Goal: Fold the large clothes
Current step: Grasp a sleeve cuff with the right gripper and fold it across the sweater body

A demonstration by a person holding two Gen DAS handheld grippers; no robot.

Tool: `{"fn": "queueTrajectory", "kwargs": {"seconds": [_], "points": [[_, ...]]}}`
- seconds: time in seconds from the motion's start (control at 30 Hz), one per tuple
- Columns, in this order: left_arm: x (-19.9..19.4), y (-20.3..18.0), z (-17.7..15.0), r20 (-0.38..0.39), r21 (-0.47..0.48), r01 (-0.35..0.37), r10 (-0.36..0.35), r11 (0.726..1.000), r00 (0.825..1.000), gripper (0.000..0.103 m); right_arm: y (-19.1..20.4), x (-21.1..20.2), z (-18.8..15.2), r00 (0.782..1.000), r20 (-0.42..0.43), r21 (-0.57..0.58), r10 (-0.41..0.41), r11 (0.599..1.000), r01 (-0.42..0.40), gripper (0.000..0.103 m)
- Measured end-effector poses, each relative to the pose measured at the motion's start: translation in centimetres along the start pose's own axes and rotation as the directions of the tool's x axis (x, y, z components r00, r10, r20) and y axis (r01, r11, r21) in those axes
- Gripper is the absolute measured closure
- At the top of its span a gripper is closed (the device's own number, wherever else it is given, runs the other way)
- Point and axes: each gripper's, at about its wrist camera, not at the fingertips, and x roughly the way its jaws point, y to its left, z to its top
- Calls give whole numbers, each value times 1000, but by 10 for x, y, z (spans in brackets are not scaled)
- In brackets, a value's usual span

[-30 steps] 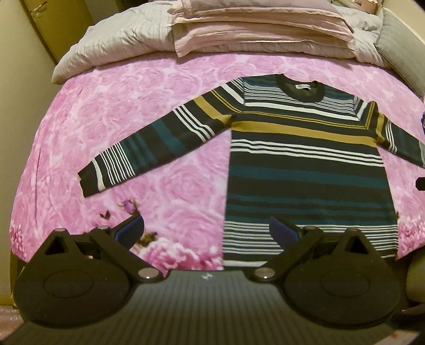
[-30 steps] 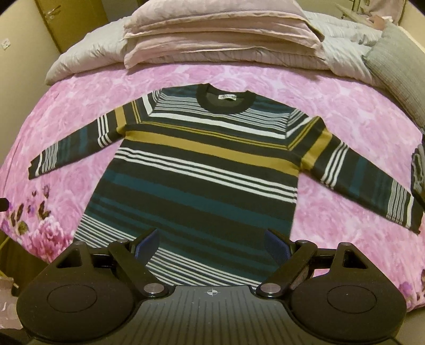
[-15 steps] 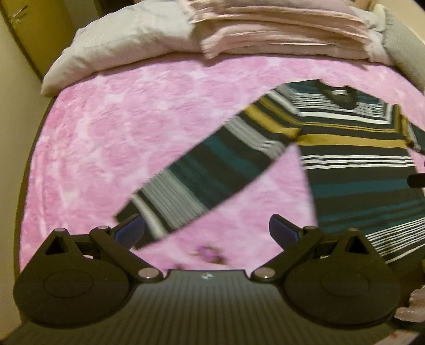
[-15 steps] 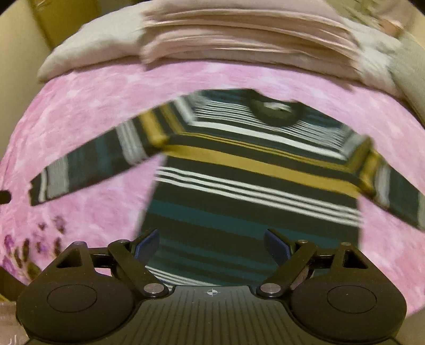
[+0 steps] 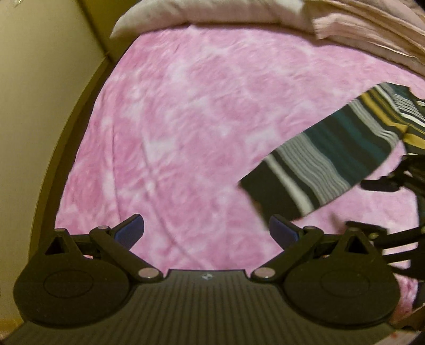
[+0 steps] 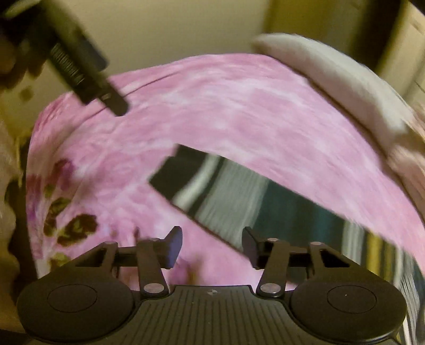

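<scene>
A striped sweater in dark, teal, white and mustard lies flat on the pink floral bedspread (image 5: 186,119). Its left sleeve (image 5: 332,162) runs in from the right of the left wrist view, with the dark cuff (image 5: 268,196) just beyond my right-hand fingertip. My left gripper (image 5: 205,231) is open over bare bedspread. In the blurred right wrist view the same sleeve (image 6: 239,193) lies diagonally, and the cuff (image 6: 178,172) is ahead. My right gripper (image 6: 212,246) hovers at the sleeve's lower edge; its jaws are closing and nothing is pressed between them.
A pale grey duvet (image 5: 202,13) and folded pink blankets (image 5: 372,29) are piled at the head of the bed. A beige wall (image 5: 39,106) borders the bed's left edge. The left gripper's body (image 6: 87,77) shows at the top left of the right wrist view.
Both views have swung left from the sweater's body to its left sleeve and dropped closer to the bed. The right gripper has rolled, and its jaws stand narrower than before.
</scene>
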Motion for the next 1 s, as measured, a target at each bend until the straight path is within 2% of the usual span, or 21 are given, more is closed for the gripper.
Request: {"fn": "queueTrajectory", "kwargs": {"seconds": [0.1,0.2,0.27,0.3,0.33,0.37,0.47,0.53,0.6,0.7,0.77,0.83,0.87,0.9,0.93,0.97,1.0], "points": [[14,10,-11,-16,-10,9,-10,1000,1000,4,19,37,6,1000,12,-115,-7,993,9,63],[23,14,-18,-23,4,24,-24,1000,999,4,30,71,8,999,-18,-218,-31,976,27,64],[25,17,-20,-22,1,28,-28,1000,999,4,31,78,7,999,-11,-247,-36,968,32,67],[24,18,-20,-21,-6,32,-33,999,999,4,29,79,8,1000,-4,-240,-28,970,26,72],[24,18,-17,-20,-10,35,-35,999,999,4,27,78,10,1000,-7,-234,-24,972,22,93],[22,19,-17,-17,-13,37,-38,999,999,4,25,75,15,1000,-2,-222,-27,975,26,96],[13,18,-11,-8,-13,41,-41,999,999,4,1,47,32,998,54,-94,-28,995,33,98],[7,14,-4,0,-7,46,-46,999,999,4,-28,23,45,995,97,51,-33,998,28,98],[-2,3,7,15,15,57,-57,998,998,4,-70,-4,52,988,144,247,-61,969,24,98],[-14,-24,26,45,63,85,-88,994,995,4,-143,-51,44,961,238,499,-142,867,5,98],[-21,-53,43,64,117,116,-125,986,990,4,-202,-97,22,918,298,640,-263,768,12,98],[-28,-85,55,77,178,143,-159,974,984,4,-254,-150,-12,848,322,748,-421,663,45,98],[-32,-103,62,85,216,155,-177,964,980,4,-277,-183,-40,790,309,802,-529,591,82,98],[-37,-125,69,95,256,168,-198,952,976,4,-292,-208,-66,743,287,842,-605,529,105,98],[-40,-142,74,101,282,178,-213,943,972,4,-306,-233,-103,690,240,889,-683,441,128,98],[-44,-161,78,108,308,189,-232,933,967,4,-315,-249,-138,655,186,923,-732,358,138,98],[-46,-181,82,111,333,200,-248,922,962,4,-325,-259,-183,636,104,957,-765,251,146,98]]}}
